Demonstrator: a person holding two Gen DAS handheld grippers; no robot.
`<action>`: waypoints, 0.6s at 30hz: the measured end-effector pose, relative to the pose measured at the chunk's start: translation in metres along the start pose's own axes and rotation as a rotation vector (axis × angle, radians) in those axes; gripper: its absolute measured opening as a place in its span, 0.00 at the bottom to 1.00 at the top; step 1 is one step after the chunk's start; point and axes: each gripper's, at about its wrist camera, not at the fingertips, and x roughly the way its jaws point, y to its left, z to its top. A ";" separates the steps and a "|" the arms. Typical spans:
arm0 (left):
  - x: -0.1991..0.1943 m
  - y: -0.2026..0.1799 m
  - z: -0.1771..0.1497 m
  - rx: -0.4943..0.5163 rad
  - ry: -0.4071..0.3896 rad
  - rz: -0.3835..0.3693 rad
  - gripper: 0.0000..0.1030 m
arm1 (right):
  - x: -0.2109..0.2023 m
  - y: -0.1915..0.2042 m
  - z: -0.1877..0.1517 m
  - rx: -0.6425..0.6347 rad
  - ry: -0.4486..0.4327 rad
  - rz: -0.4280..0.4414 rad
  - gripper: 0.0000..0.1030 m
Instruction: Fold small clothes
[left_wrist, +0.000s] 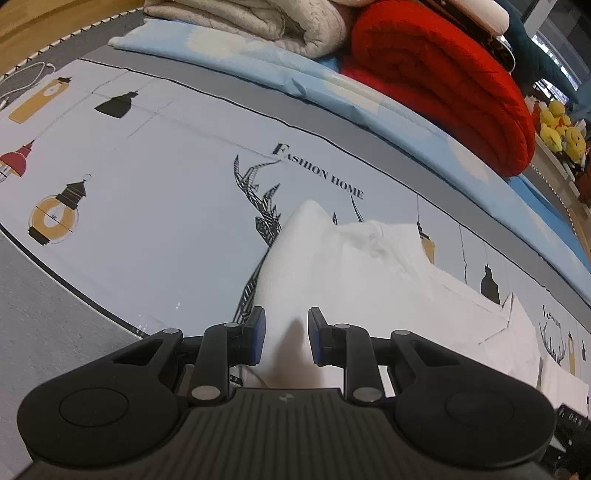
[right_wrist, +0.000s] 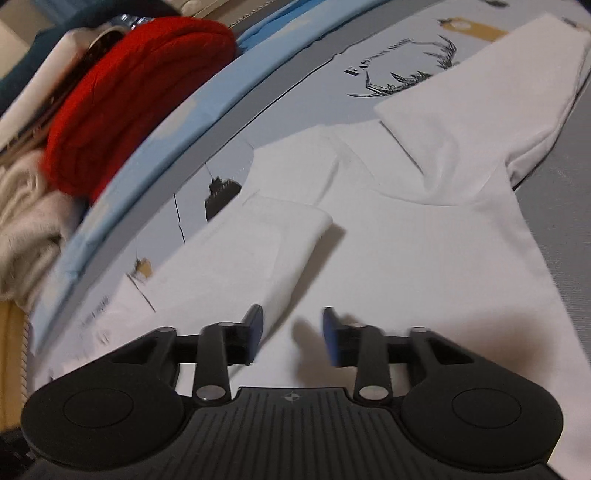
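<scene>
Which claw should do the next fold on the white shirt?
Probably the right gripper: its jaws stand open over the flat white shirt, beside the folded-in sleeve, with nothing between them. The left gripper looks busy, with shirt cloth bunched between its pads.

My left tongs (left_wrist: 283, 336) sit low over the near edge of the shirt (left_wrist: 369, 266), with a raised fold of it between the jaws. The shirt lies on the printed sheet (left_wrist: 147, 177), which spreads to the left and behind it. Behind the sheet runs a flat folded cover (left_wrist: 258, 70), and on that rest a rolled blanket (left_wrist: 436, 77) to the right and a quilt (left_wrist: 251, 22) to its left. From my right tongs (right_wrist: 293, 334), the shirt (right_wrist: 406, 258) lies ahead, one sleeve (right_wrist: 266, 236) folded in across its body, the blanket (right_wrist: 140, 96) far left.
</scene>
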 end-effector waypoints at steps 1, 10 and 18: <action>0.001 0.000 -0.001 0.001 0.003 -0.002 0.26 | 0.002 -0.002 0.004 0.018 -0.005 0.002 0.38; 0.001 0.004 0.001 -0.005 0.006 -0.004 0.26 | 0.025 -0.006 0.021 0.055 -0.003 0.058 0.16; -0.001 0.004 0.003 -0.005 -0.001 -0.012 0.26 | -0.032 0.025 0.022 -0.088 -0.306 0.130 0.00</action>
